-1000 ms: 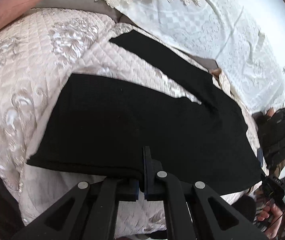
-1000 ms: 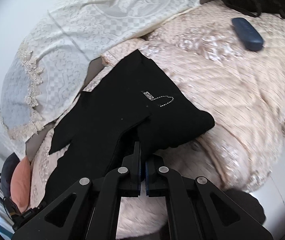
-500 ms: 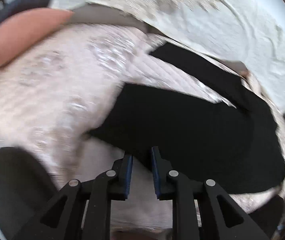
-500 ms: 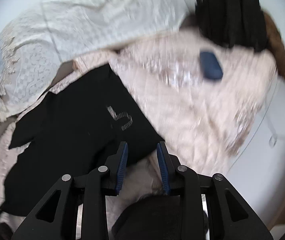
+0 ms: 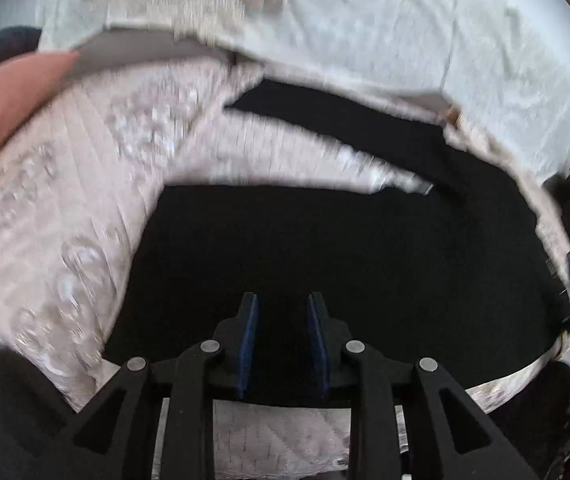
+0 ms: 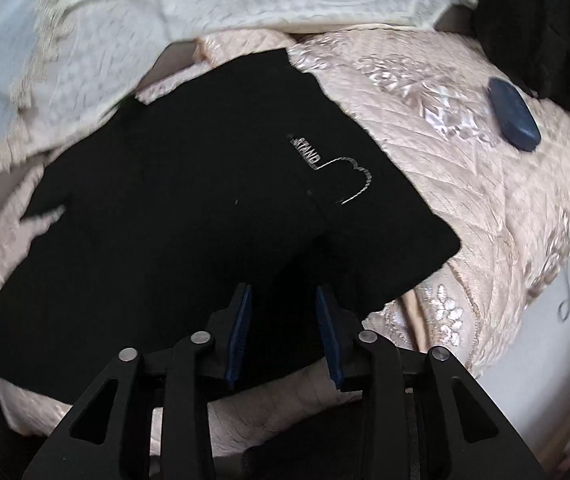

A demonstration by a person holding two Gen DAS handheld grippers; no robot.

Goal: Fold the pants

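Left wrist view: the left gripper [image 5: 281, 312] sits at lower centre of the frame with its jaws parted and nothing between them, the blue pads [image 5: 249, 336] over black fabric; the black pants [image 5: 345, 256] lie flat on the quilted bedspread [image 5: 57, 216], filling the centre and right of the frame, with one leg running toward upper centre; a pink pillow [image 5: 9, 104] occupies the upper left; a white lace cloth [image 5: 405, 32] spans the top. Right wrist view: the right gripper [image 6: 283, 312] stands at lower centre, jaws likewise spread and empty, above the near edge of the pants [image 6: 189, 216]; silver lettering [image 6: 305, 152] shows on the fabric right of centre; a dark blue case [image 6: 513, 116] rests on the bedspread [image 6: 485, 208] at upper right, well apart from the pants; both views are motion-blurred.
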